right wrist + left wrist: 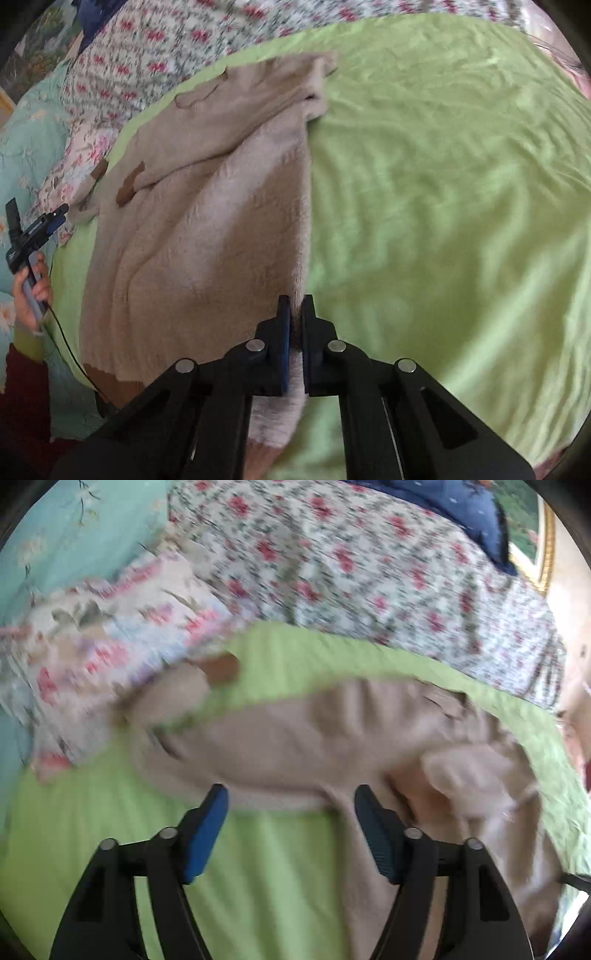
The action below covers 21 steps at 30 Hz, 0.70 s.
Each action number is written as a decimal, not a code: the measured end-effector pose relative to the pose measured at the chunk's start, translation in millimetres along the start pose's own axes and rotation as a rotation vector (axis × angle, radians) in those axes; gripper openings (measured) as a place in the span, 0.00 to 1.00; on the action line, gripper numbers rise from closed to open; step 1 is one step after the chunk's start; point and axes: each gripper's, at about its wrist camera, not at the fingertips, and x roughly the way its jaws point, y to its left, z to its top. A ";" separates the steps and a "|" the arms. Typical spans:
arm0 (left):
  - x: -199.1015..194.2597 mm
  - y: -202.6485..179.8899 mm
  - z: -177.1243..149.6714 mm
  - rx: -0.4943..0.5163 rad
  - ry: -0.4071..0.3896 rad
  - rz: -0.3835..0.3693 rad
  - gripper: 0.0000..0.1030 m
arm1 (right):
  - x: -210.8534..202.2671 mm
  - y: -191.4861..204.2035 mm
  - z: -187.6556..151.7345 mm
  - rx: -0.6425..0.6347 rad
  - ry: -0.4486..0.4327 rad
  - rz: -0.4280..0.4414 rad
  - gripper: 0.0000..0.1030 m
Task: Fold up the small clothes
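Note:
A small beige knit sweater point(192, 229) with brown patches lies on a green cloth point(443, 184); one sleeve is folded across its upper part. My right gripper point(295, 306) is shut on the sweater's right edge near the hem. My left gripper point(291, 794) is open and empty, just in front of the sweater point(295, 738) over the green cloth point(258, 867). The left gripper also shows in the right wrist view point(55, 218), at the far left beside a sleeve end, held by a hand.
A floral quilt point(351, 565) and a floral pillow point(92, 635) lie behind the green cloth. A teal sheet point(74, 535) is at the left. A dark blue cushion point(472, 509) sits at the back. A cable point(66, 339) hangs from the left gripper.

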 end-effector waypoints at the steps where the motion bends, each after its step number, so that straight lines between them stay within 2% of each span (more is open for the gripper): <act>1: 7.2 7.3 12.6 0.015 -0.008 0.041 0.74 | -8.2 -6.4 -2.7 0.006 -0.004 -0.013 0.05; 2: 12.6 10.8 18.7 0.029 -0.010 0.063 0.79 | -12.4 -11.4 -4.8 0.009 0.001 -0.021 0.05; 3: 24.8 14.4 30.7 0.063 -0.014 0.123 0.81 | -13.6 -17.1 -7.0 0.015 0.018 -0.009 0.06; 6: 65.7 17.3 52.0 0.152 0.013 0.258 0.81 | -14.2 -20.3 -6.5 0.024 0.009 -0.029 0.08; 7: 83.6 21.1 59.4 0.179 0.032 0.317 0.81 | -15.6 -18.9 -4.5 0.029 -0.002 -0.027 0.08; 11: 138.4 42.5 74.0 0.202 0.132 0.435 0.81 | -25.8 -14.8 16.2 0.069 -0.095 0.020 0.08; 12: 150.4 53.8 76.8 0.173 0.158 0.445 0.68 | -26.5 -11.6 19.5 0.067 -0.106 0.023 0.08; 13: 155.4 60.6 77.3 0.151 0.170 0.427 0.50 | -27.2 -7.5 25.1 0.062 -0.120 0.036 0.08; 14: 160.3 68.2 77.0 0.119 0.196 0.392 0.08 | -26.6 -3.2 30.3 0.058 -0.128 0.055 0.08; 15: 161.2 78.9 76.8 0.052 0.218 0.334 0.09 | -25.4 0.1 34.3 0.055 -0.130 0.069 0.08; 16: 155.7 83.5 76.6 0.010 0.198 0.302 0.09 | -23.8 3.5 38.0 0.050 -0.133 0.081 0.08; 18: 134.7 83.5 76.0 -0.043 0.132 0.227 0.08 | -21.3 12.5 43.7 0.032 -0.144 0.103 0.08; 21: 93.9 58.2 75.3 -0.094 0.035 0.070 0.08 | -15.6 29.2 51.3 0.003 -0.158 0.165 0.08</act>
